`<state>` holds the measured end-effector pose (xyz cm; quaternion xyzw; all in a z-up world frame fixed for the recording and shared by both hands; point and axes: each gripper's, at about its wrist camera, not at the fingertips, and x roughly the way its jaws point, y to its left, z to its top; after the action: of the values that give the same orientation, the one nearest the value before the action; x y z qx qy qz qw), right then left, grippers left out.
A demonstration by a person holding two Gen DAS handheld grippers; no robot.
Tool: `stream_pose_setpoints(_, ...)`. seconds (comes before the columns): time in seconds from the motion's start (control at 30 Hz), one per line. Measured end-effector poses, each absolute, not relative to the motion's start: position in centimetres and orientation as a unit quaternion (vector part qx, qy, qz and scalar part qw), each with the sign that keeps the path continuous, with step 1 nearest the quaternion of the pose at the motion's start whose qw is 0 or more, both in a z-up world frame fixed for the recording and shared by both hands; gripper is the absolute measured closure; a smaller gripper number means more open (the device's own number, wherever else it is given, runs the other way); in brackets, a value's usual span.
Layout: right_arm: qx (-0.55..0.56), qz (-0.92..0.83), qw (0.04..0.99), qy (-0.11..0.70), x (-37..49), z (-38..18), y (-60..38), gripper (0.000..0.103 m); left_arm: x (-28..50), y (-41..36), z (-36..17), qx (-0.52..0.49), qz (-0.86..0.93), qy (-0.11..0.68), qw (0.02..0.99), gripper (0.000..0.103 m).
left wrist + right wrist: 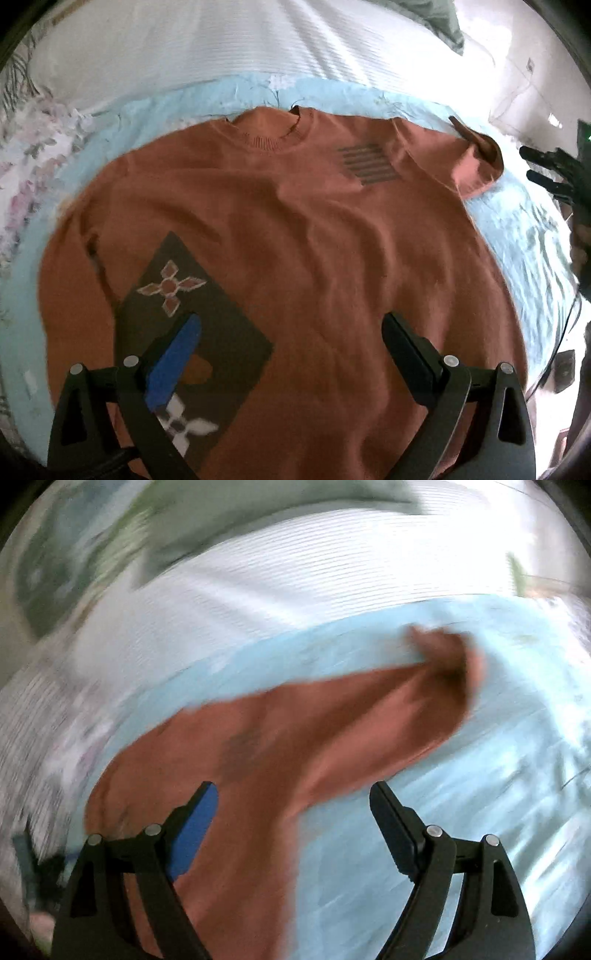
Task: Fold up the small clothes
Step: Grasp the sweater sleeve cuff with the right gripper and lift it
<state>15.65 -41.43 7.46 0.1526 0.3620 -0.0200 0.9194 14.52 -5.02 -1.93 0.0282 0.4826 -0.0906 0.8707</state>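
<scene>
My left claw point(290, 345) and right claw point(293, 812) both gape wide, holding nothing — the rust t-shirt point(295, 240) lies on a pale-blue sheet point(517, 240) over white ribbed bedding point(184, 40).

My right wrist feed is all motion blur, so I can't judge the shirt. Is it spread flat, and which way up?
Observer: In the left wrist view the rust T-shirt lies spread on the light blue sheet, collar away from the camera.
Operator: Are the sleeves flat too?
Observer: No; the sleeve on the picture's right is curled up at its end.
Operator: Anything in the left gripper?
Observer: Nothing. The left gripper is open over the lower part of the shirt, beside a dark printed patch.
</scene>
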Motion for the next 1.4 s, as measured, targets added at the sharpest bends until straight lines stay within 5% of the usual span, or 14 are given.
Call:
stream_pose_setpoints(0.57,0.174,-0.133,0.872,0.437,34.2,0.7,-57.9,0.031,20.8,-4.2,-5.1,0.026,-0.051,0.516,0.854,0.004)
stream_pose_setpoints(0.6,0.177,-0.127,0.867,0.449,34.6,0.2,-58.0,0.041,20.9,-4.1,-5.2,0.026,-0.049,0.517,0.854,0.004)
stream_pose_setpoints(0.63,0.174,-0.121,0.862,0.461,34.9,-0.1,-58.1,0.067,20.9,-4.0,-5.2,0.025,-0.048,0.516,0.855,0.004)
stream_pose_setpoints(0.67,0.173,-0.108,0.858,0.471,34.9,-0.2,-57.9,0.081,21.0,-3.9,-5.2,0.024,-0.048,0.516,0.855,0.004)
stream_pose_setpoints(0.73,0.165,-0.095,0.865,0.465,34.1,0.7,-56.9,0.097,20.9,-3.8,-5.2,0.022,-0.049,0.514,0.856,0.004)
stream_pose_setpoints(1.03,0.191,0.032,0.906,0.376,27.7,6.8,-45.2,0.097,19.1,-2.3,-4.5,-0.012,-0.054,0.495,0.867,0.004)
stream_pose_setpoints(1.4,0.261,0.223,0.858,0.382,26.1,1.5,-23.0,0.097,17.0,1.6,-3.6,-0.081,-0.064,0.477,0.873,0.004)
